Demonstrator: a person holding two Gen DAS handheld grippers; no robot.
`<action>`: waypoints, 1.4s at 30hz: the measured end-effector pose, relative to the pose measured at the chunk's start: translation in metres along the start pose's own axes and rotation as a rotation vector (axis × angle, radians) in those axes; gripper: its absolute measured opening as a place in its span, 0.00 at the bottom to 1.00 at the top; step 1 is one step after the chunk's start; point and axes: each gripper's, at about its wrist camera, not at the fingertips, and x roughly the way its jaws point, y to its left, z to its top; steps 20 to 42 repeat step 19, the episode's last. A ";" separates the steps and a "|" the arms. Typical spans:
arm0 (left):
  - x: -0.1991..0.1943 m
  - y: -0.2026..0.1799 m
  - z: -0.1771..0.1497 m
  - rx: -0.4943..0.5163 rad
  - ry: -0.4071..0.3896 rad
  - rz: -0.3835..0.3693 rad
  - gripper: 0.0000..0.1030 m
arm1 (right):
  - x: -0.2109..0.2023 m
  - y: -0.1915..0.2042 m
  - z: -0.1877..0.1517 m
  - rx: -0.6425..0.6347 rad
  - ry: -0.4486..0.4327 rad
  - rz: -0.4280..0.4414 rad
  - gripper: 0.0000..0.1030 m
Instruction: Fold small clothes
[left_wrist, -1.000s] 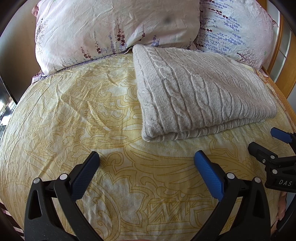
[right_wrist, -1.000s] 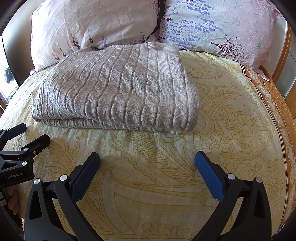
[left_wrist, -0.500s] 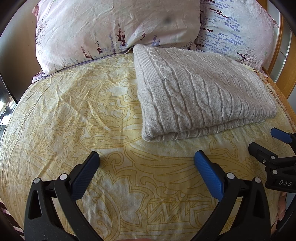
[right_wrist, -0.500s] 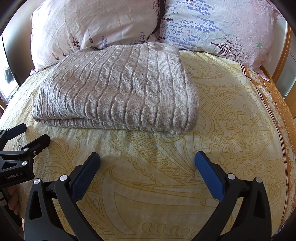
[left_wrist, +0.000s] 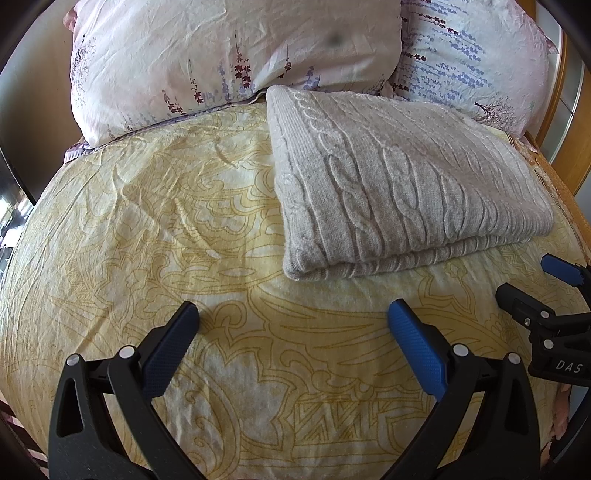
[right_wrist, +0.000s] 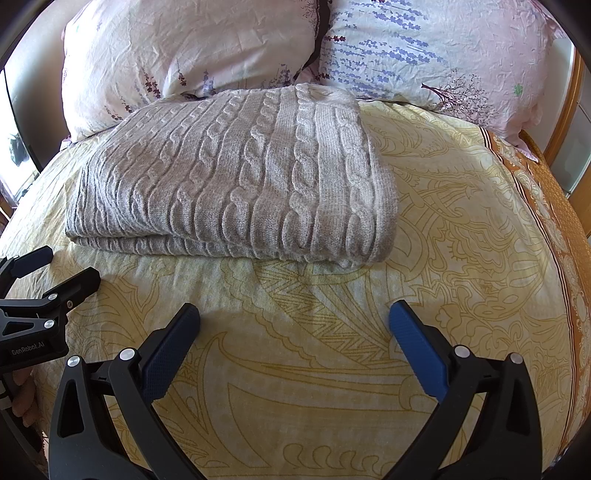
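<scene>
Both grippers are wide open and empty: left gripper (left_wrist: 291, 332), right gripper (right_wrist: 293, 328). Folded grey cable-knit sweater (right_wrist: 236, 184) sits upper-centre on the yellow patterned bedsheet (right_wrist: 461, 258), long axis left-right, roughly equally near both, I'd say.

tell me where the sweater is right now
The folded sweater lies on the yellow bedspread, its far edge against the two pillows. It is upper right in the left wrist view, upper left in the right wrist view, beyond both open grippers.
</scene>
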 end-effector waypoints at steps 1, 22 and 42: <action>0.000 0.000 0.000 -0.001 0.001 0.001 0.98 | 0.000 0.000 0.000 0.000 0.000 0.000 0.99; 0.001 0.001 0.001 0.011 0.035 -0.007 0.98 | 0.000 0.000 0.000 0.000 0.000 0.000 0.99; 0.001 0.001 0.001 0.011 0.035 -0.007 0.98 | 0.000 0.000 0.000 0.000 0.000 0.000 0.99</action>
